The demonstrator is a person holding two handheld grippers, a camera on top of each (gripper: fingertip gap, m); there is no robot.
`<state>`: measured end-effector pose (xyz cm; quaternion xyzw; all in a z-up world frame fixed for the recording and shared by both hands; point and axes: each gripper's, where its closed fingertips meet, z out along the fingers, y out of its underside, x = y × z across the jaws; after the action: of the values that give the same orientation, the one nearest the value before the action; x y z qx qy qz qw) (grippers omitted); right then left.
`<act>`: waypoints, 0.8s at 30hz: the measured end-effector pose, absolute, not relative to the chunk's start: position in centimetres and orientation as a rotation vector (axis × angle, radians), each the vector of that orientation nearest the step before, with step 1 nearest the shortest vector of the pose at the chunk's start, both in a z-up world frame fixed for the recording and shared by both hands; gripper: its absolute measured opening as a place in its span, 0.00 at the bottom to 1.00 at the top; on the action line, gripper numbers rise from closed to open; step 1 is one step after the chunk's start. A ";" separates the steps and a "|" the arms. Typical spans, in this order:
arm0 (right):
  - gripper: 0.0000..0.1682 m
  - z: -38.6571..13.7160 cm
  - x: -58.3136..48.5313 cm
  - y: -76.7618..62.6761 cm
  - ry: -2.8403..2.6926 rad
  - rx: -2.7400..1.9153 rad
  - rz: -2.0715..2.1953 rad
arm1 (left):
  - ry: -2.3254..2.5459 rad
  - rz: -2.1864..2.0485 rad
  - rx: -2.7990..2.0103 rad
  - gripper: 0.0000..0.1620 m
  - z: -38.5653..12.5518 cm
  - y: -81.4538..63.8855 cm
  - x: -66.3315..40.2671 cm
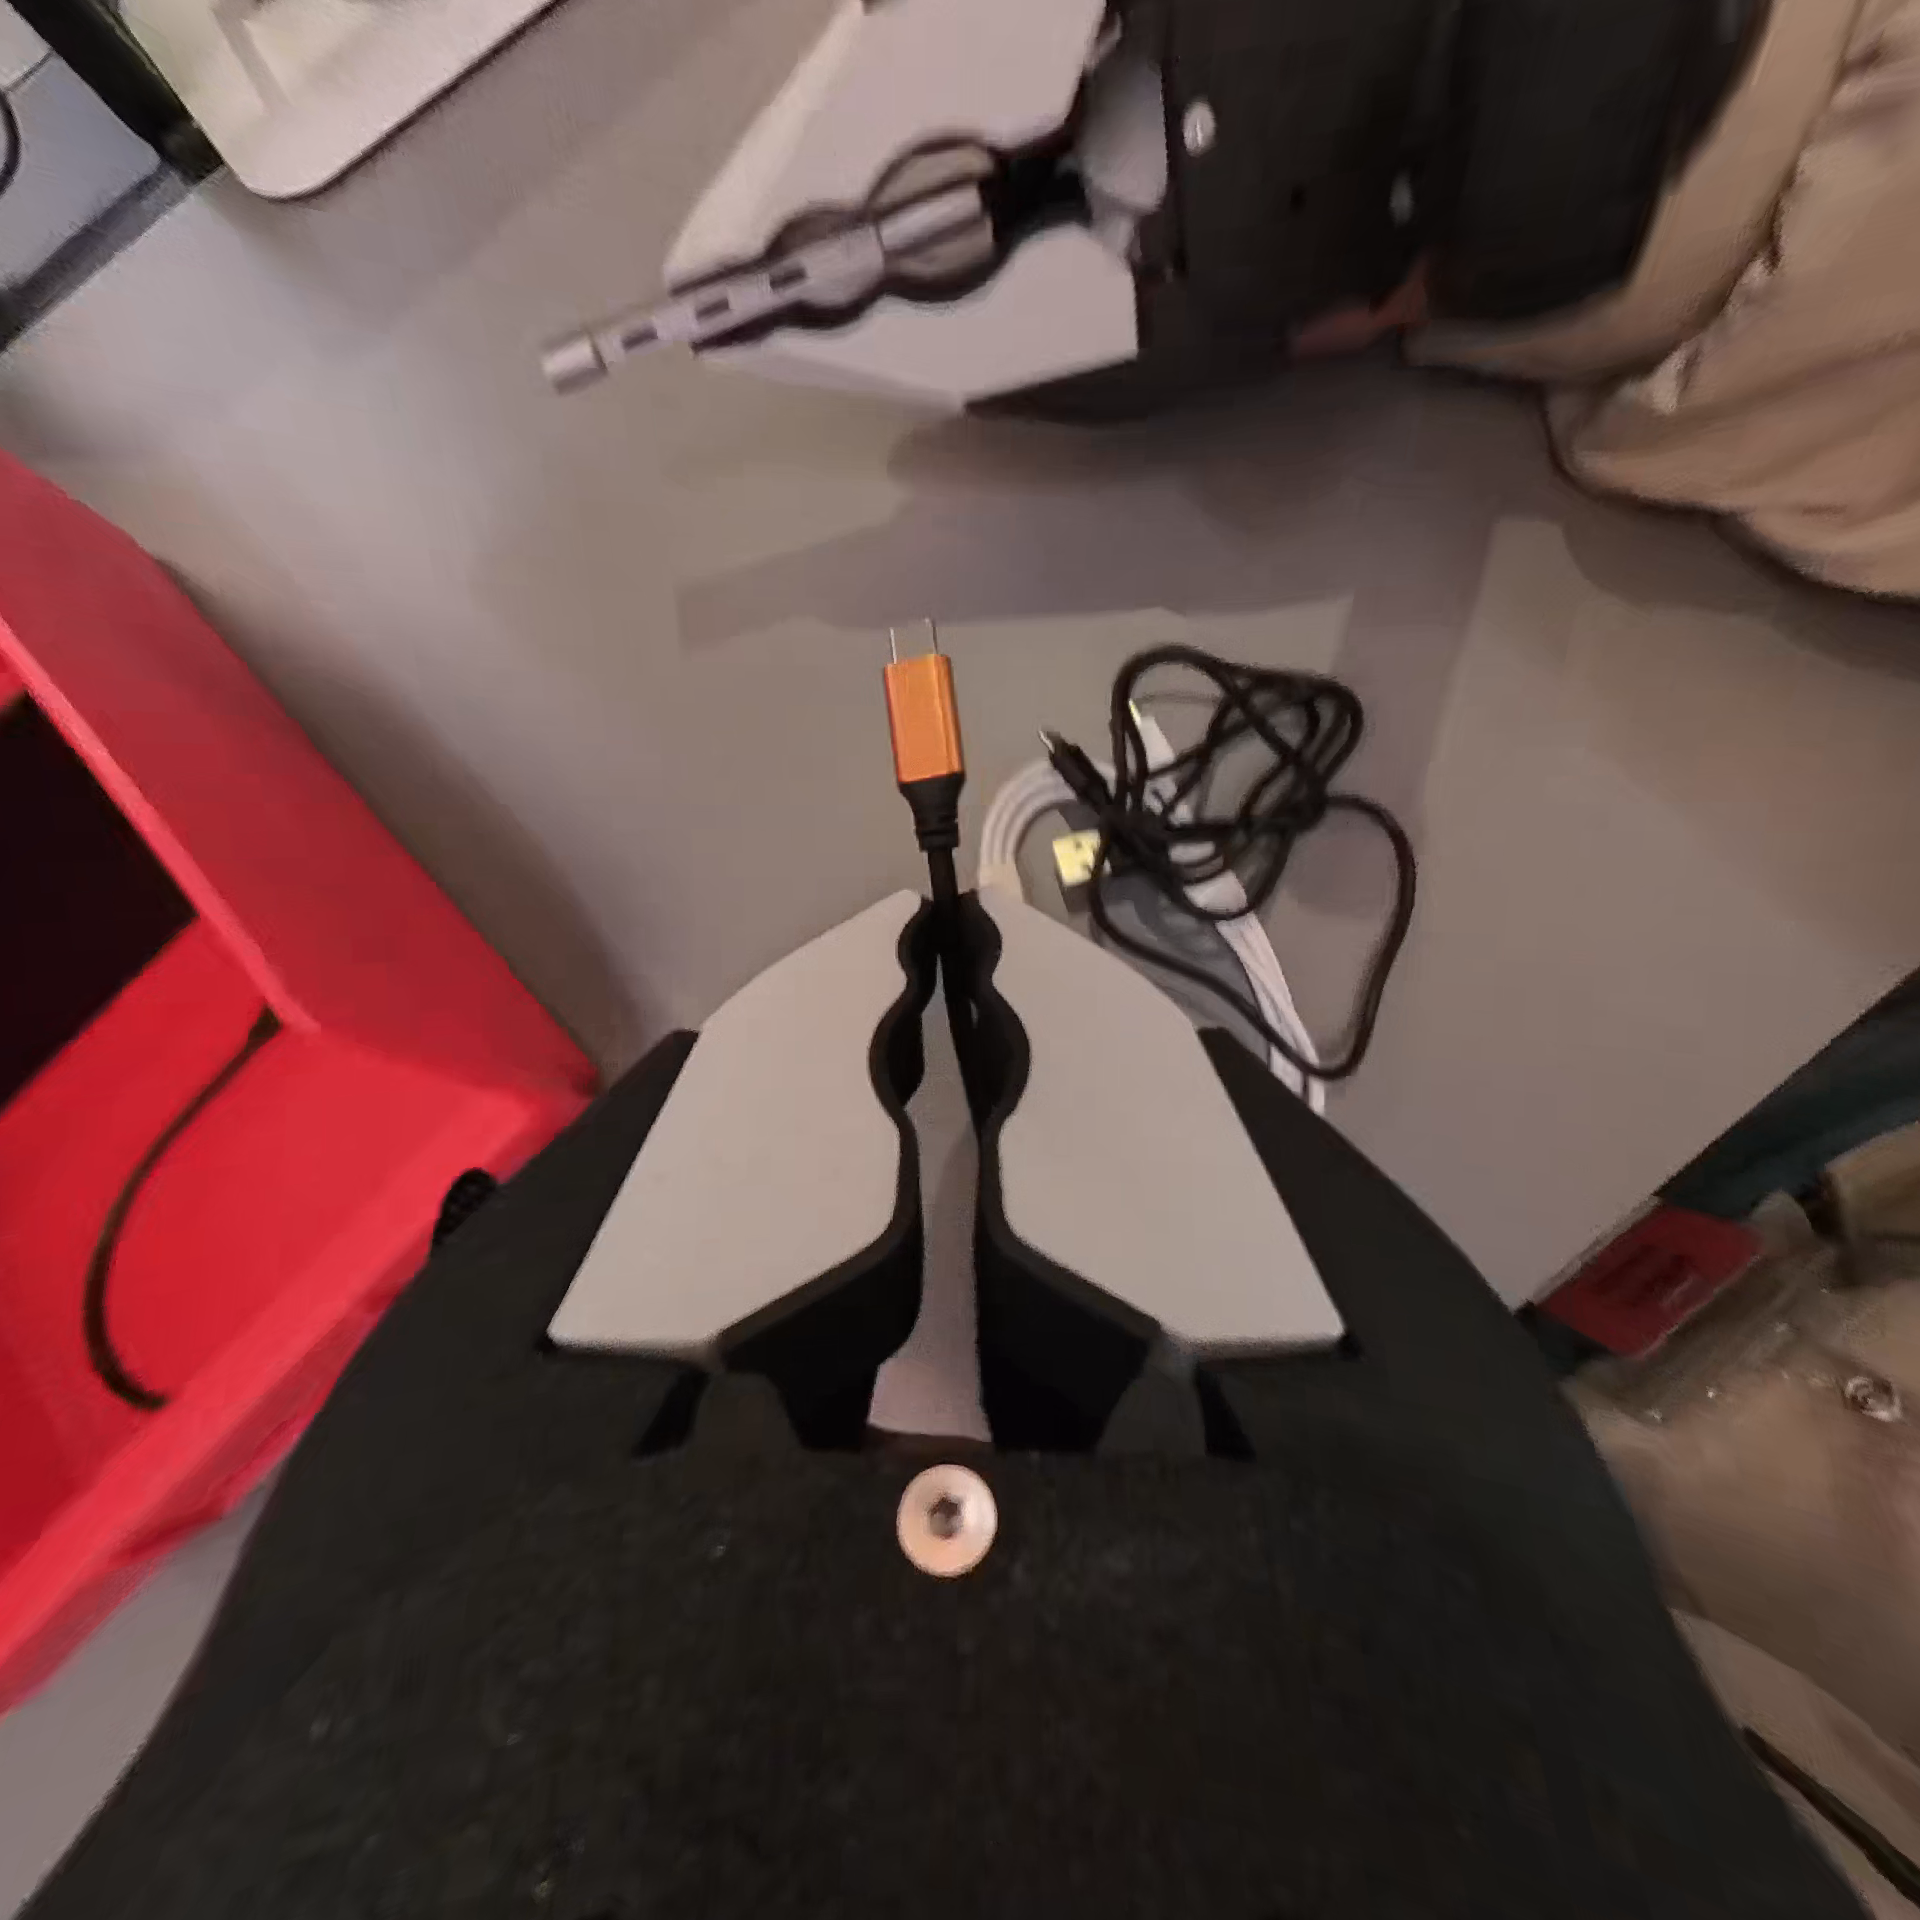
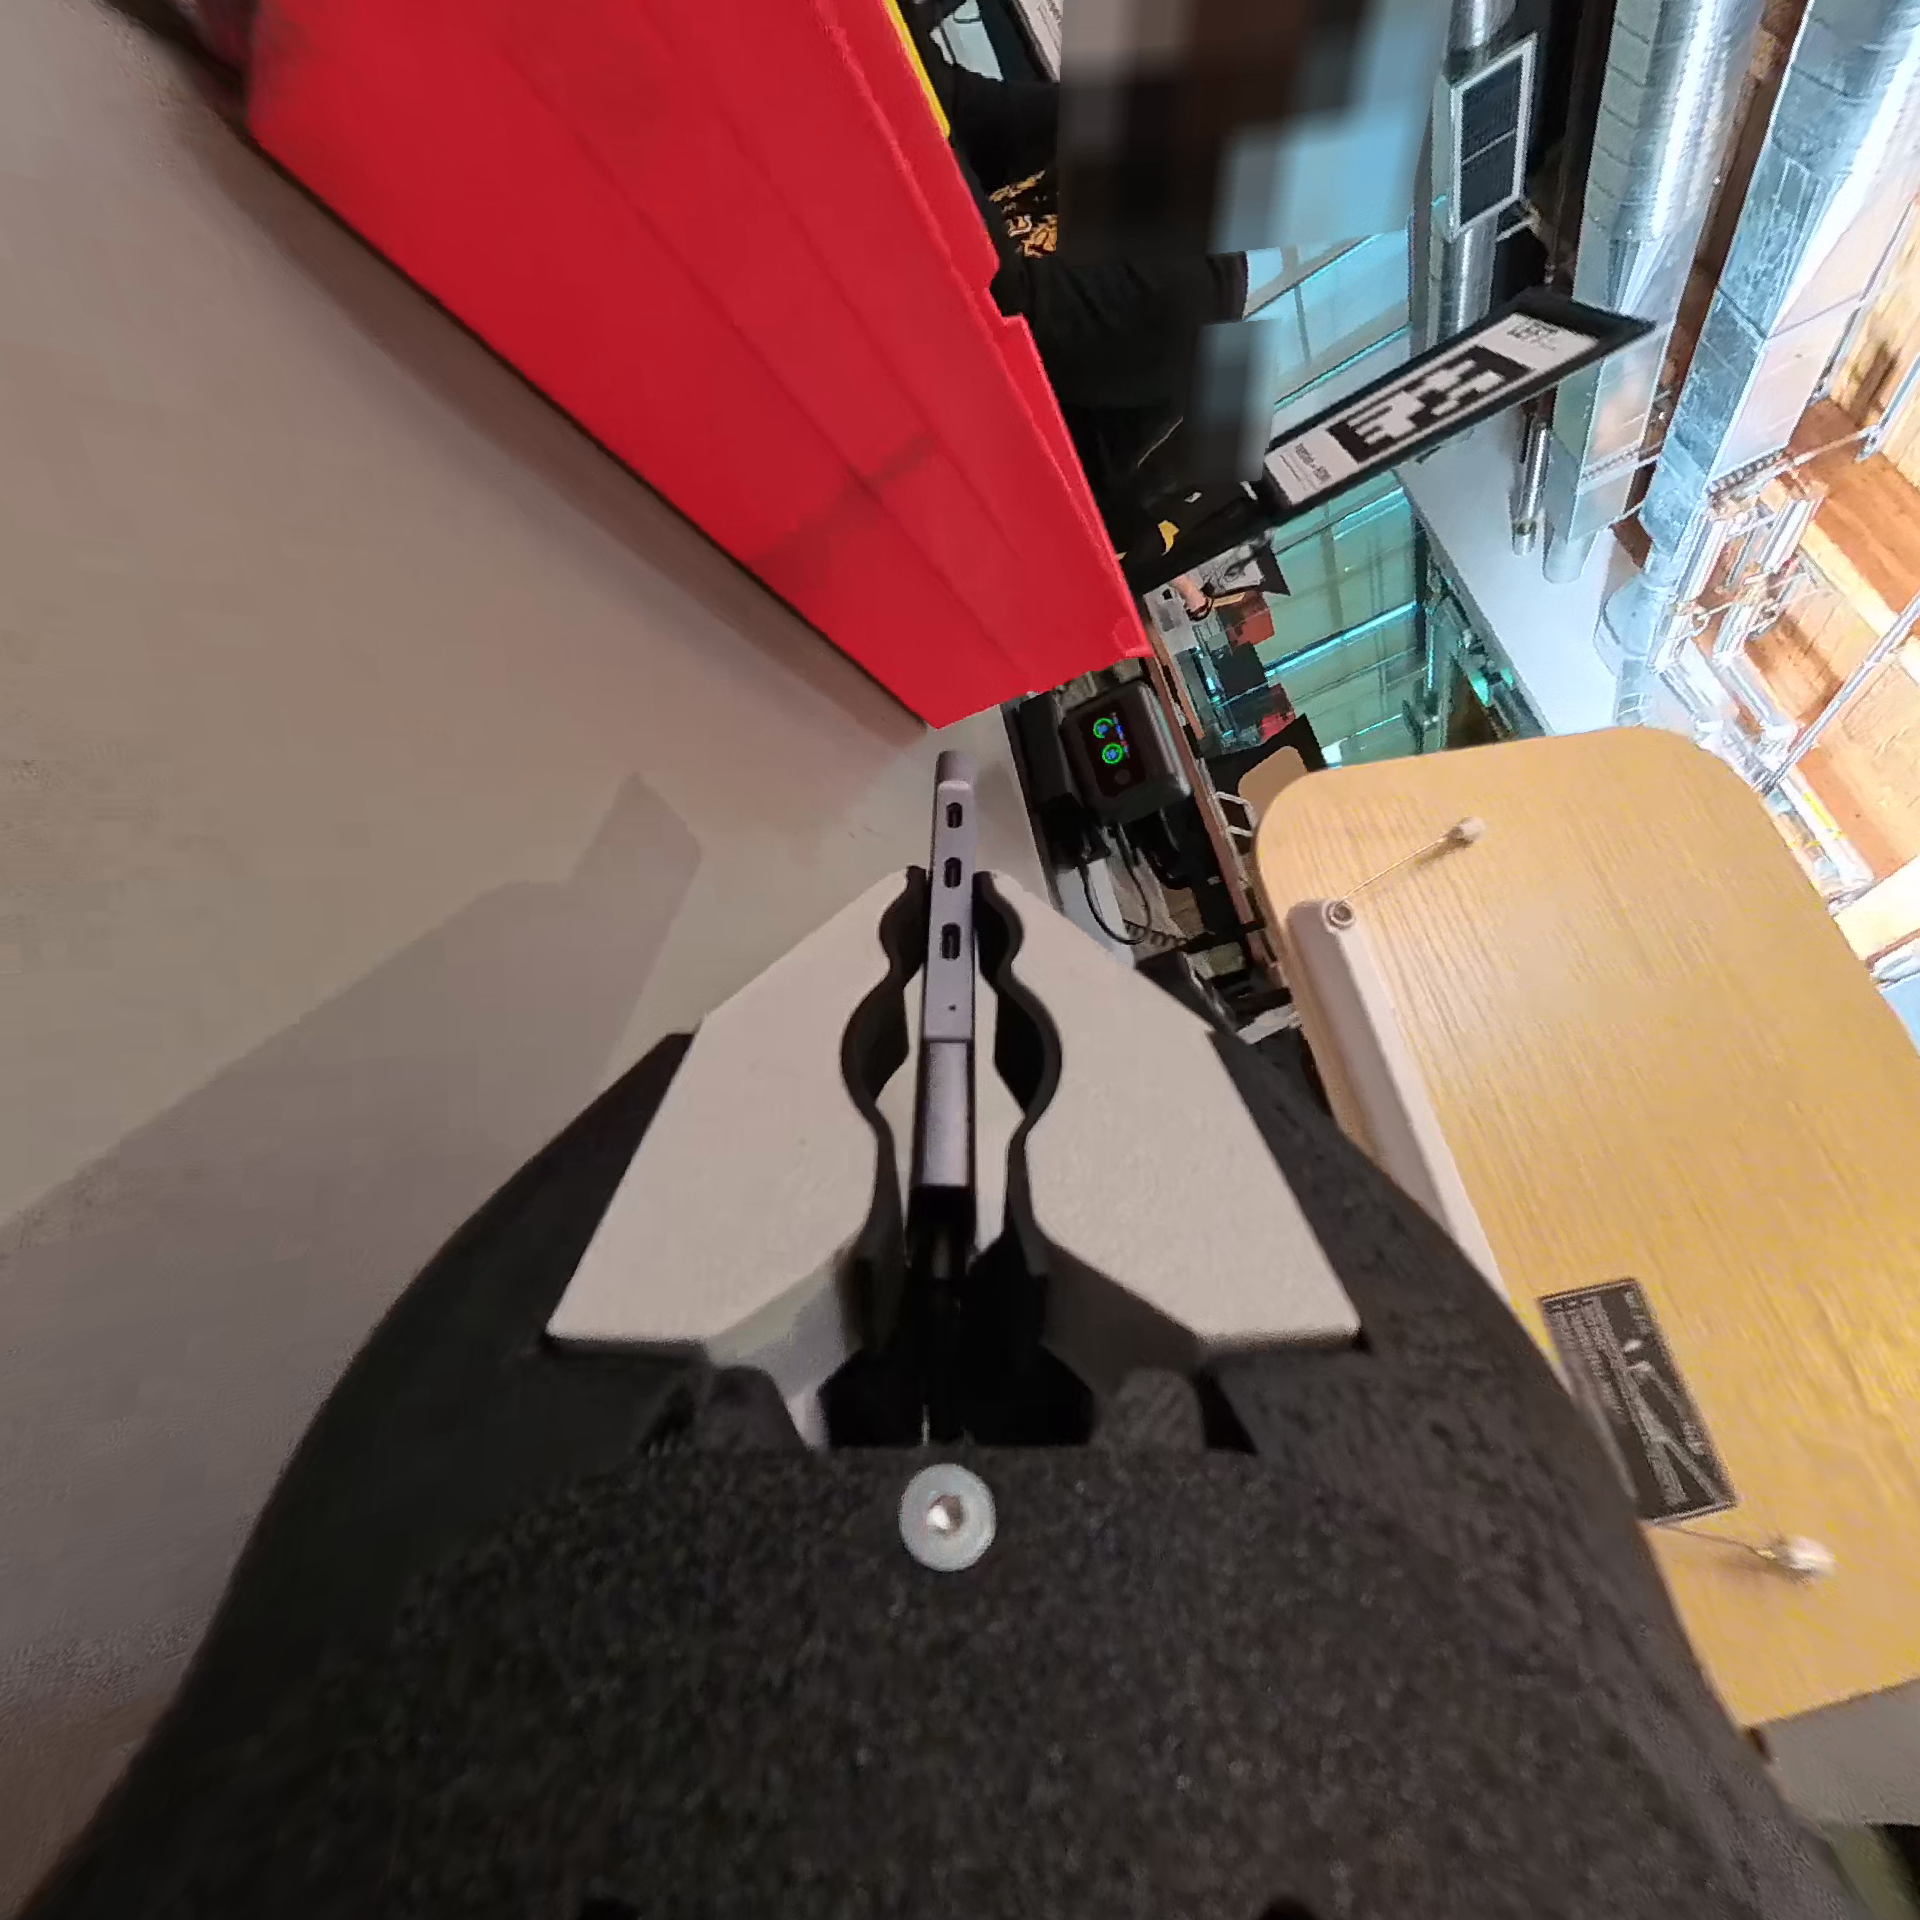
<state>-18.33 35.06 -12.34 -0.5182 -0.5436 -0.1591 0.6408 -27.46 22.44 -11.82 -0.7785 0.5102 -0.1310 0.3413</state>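
Observation:
My left gripper (image 1: 948, 904) is shut on a black cable (image 1: 945, 883) just behind its orange plug (image 1: 920, 727). The plug sticks out forward past the fingertips, metal tip away from me, above the grey table (image 1: 520, 582). My right gripper (image 2: 951, 883) is shut on a slim grey hub (image 2: 954, 914) with a row of small ports along its edge. The hub juts out beyond the fingertips. The right gripper with the hub also shows in the left wrist view (image 1: 790, 281), at the top, tilted, ahead of the orange plug.
A red bin (image 1: 208, 935) stands at the left, also in the right wrist view (image 2: 675, 332). A tangle of black and white cables (image 1: 1226, 821) with a yellow plug lies right of my left fingertips. A beige sleeve (image 1: 1745, 312) is at the upper right. A wooden board (image 2: 1610, 1143) is at the right. Left tips to right tips: about 15 centimeters.

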 end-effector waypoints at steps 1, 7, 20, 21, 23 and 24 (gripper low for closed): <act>0.05 -12.4 -18.3 35.0 -1.255 -1.171 -0.392 | 1.344 -0.324 -2.032 0.02 -11.3 23.2 -26.8; 0.04 -12.5 -18.6 34.6 -1.317 -1.125 -0.499 | 1.431 -0.212 -2.118 0.02 -12.5 28.7 -23.6; 0.05 -12.9 -19.1 34.4 -1.397 -1.059 -0.651 | 1.432 -0.154 -2.191 0.02 -13.9 31.6 -23.7; 0.05 -12.9 -19.1 34.5 -1.400 -1.056 -0.655 | 1.428 -0.163 -2.192 0.02 -13.9 31.6 -23.7; 0.05 -12.8 -19.0 34.5 -1.392 -1.052 -0.668 | 1.438 -0.168 -2.197 0.02 -14.2 31.6 -23.8; 0.05 -12.7 -19.0 34.5 -1.390 -1.055 -0.668 | 1.435 -0.170 -2.196 0.02 -14.3 31.6 -23.8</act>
<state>-19.01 34.52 -12.69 -0.4540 -0.5981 -0.2874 0.5946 -23.82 31.62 -14.30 -0.8079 0.5282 -0.0627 0.2536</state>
